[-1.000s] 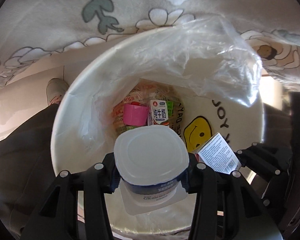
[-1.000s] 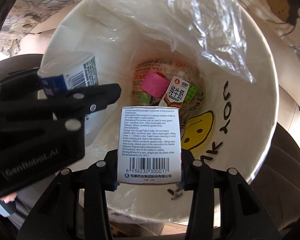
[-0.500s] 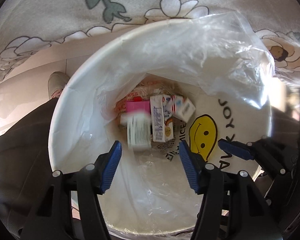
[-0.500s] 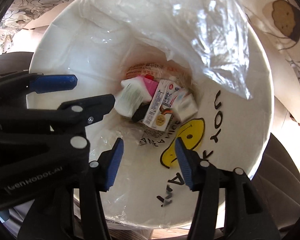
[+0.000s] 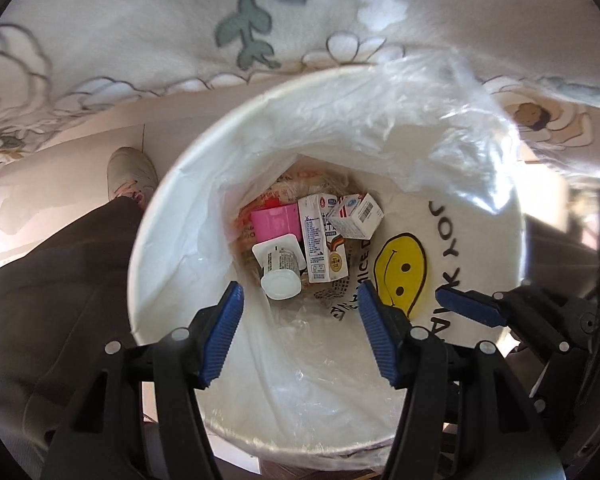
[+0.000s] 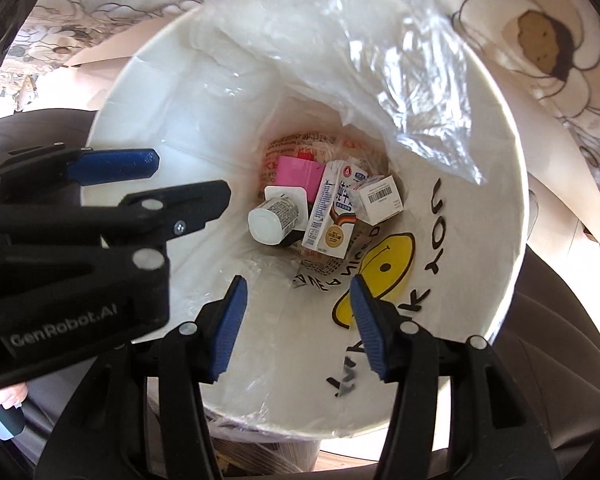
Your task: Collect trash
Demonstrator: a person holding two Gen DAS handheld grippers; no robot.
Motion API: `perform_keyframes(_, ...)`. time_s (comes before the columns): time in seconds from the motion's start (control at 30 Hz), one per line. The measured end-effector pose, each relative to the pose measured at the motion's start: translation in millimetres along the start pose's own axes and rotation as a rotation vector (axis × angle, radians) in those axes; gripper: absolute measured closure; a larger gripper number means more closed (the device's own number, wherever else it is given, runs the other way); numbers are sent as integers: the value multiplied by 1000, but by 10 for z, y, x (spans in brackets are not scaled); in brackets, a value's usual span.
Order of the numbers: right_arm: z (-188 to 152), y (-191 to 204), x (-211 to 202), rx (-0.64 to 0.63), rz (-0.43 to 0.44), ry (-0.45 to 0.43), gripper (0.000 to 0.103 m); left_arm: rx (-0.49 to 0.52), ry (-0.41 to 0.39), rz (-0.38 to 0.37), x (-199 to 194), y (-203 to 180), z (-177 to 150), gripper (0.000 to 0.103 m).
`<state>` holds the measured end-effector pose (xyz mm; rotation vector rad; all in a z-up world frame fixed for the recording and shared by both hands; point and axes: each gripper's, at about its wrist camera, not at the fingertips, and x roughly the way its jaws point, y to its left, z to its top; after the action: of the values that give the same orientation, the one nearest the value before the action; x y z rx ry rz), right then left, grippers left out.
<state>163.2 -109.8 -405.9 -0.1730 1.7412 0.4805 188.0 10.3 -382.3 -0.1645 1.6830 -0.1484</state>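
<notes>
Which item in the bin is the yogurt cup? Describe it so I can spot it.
Look into the white bin with the smiley face, down at the trash pile. The yogurt cup lies on its side just below the pink box, left of the milk carton; it alone is round.

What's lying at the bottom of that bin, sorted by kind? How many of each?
Yogurt cups: 1
Milk cartons: 1
Small white boxes: 1
Pink items: 1
Printed wrappers underneath: 1, perhaps more hidden
Total: 5 visible

White bin (image 5: 168,248) bears a yellow smiley (image 5: 400,268) and black letters. Pink box (image 5: 276,222) inside. Tongs' pads (image 5: 224,334) blue. Cloth (image 5: 140,20) cream with green leaves.
</notes>
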Motion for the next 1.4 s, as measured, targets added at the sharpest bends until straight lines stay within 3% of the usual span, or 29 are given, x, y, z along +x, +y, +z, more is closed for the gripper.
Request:
perform_keyframes(0.2,-97,131,-296,-47,-47,-66,48,41,-99,25,-379,-99,-133,41)
perform_keyframes(0.37,-267,146,-776,-59,-9,-148,48,45,-208,30,-865,-70,-254,41)
perform_keyframes(0.6,-676,236,-1845,-81,24,-367,49,106,-458,106,-1846,-218,-607,41)
perform_keyframes(0.73,-1033,338,-2468,-87,-5,-518,48,146,-582,95,-2397,-329,-895,41)
perform_keyframes(0.83,-1365,406,-2836,-88,-5,-612,48,187,-669,106,-2754,-453,-1182,35)
perform_keyframes(1.0,-1933,563,-3352,-86,-87,-775,36,246,-808,166,-3230,-664,-1667,29)
perform_keyframes(1.2,-2404,678,-3625,-38,-144,-915,22,260,-884,200,-3455,-784,-2076,17)
perform_keyframes(1.4,-2611,830,-3609,-9,-197,-961,17,226,-913,264,-3499,-802,-2314,9)
